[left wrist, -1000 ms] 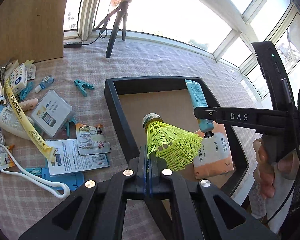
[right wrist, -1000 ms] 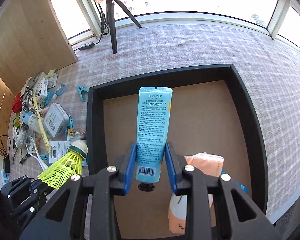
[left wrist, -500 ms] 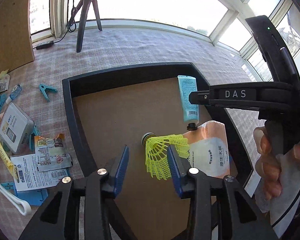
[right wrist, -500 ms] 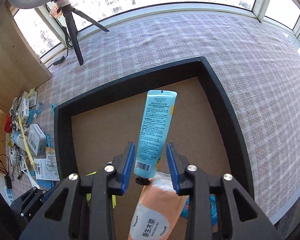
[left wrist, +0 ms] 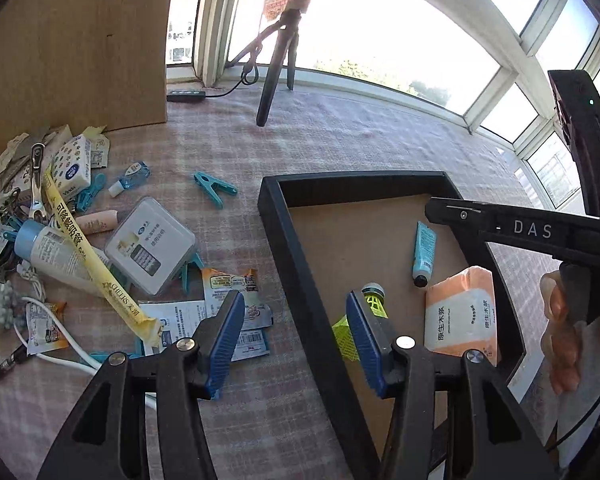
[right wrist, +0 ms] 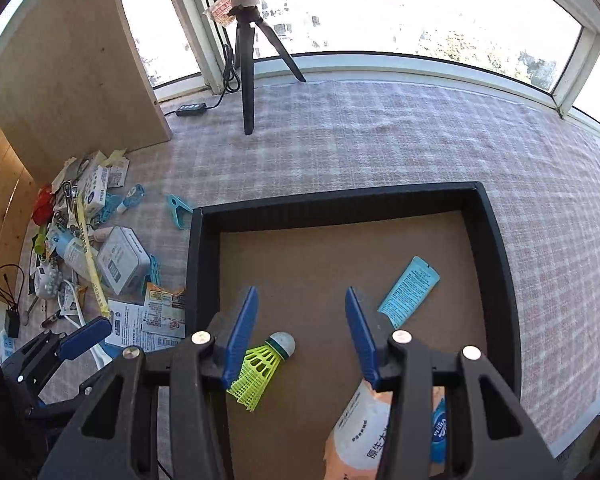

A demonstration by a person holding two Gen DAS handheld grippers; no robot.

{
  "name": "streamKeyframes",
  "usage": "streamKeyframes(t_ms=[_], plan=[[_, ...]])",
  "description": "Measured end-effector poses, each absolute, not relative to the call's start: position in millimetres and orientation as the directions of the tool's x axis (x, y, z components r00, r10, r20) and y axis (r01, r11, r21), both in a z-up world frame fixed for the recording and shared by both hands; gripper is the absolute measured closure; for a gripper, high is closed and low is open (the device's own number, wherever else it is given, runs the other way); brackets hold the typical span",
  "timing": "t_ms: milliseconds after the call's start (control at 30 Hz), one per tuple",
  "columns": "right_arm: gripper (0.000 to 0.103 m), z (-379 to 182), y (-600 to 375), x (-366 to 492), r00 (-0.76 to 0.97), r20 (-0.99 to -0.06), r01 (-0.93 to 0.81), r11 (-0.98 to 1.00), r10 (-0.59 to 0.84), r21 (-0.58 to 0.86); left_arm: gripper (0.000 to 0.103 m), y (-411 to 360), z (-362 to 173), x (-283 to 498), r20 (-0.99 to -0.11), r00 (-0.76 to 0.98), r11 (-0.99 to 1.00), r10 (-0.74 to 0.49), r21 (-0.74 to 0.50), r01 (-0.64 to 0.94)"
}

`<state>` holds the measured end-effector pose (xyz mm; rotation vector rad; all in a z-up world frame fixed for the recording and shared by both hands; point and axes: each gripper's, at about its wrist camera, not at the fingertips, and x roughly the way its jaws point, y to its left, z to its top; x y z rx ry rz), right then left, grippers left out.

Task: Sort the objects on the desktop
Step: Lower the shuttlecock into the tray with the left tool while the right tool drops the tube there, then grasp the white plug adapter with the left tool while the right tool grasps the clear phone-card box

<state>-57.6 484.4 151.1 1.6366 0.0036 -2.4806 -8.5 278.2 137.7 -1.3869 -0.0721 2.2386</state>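
- 2 grippers hang empty: the left gripper (left wrist: pixel 294 338) has its blue pads spread wide over the near-left wall of the black tray (left wrist: pixel 300 256), and the right gripper (right wrist: pixel 300 334) is spread just as wide above the tray floor.
- 3 things lie inside the tray: a yellow shuttlecock (right wrist: pixel 264 368) near the left wall, a blue tube (right wrist: pixel 408 290) toward the right wall, and an orange tissue pack (left wrist: pixel 462 314) at the near-right corner.
- Left of the tray, clutter awaits: a white tin (left wrist: pixel 150 246), a teal clothespin (left wrist: pixel 214 188), a lotion bottle (left wrist: pixel 50 250) and flat sachets (left wrist: pixel 230 284).
- The clothespin looks light and rigid; I would pinch across its body. Sachets look thin and slippery, best taken at a raised edge.
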Motion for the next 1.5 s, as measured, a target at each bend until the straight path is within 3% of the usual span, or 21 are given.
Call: streamKeyframes(t_ms=[233,300,600,1500], plan=[[0.047,139,388,-47,-0.343,-0.919,0.39,-0.92,-0.193,0.047,0.054,170,130,-31,-0.847,-0.402,-0.931,0.347,-0.261,-0.254],[0.04,133,360,-46,-0.316,-0.923,0.461,-0.886,-0.219,0.052,0.054,139,124,-37,-0.853,-0.4,-0.939,0.335,-0.264,-0.222],[0.037,88,272,-51,-0.256,-0.943,0.678,-0.735,-0.211,-0.02,0.054,54,100,-53,-0.886,-0.386,-0.964,0.255,-0.202,-0.173],[0.031,26,226,-71,-0.195,-0.977,0.763,-0.64,-0.091,-0.092,0.058,52,55,-91,-0.927,-0.299,-0.944,0.225,-0.131,-0.303]])
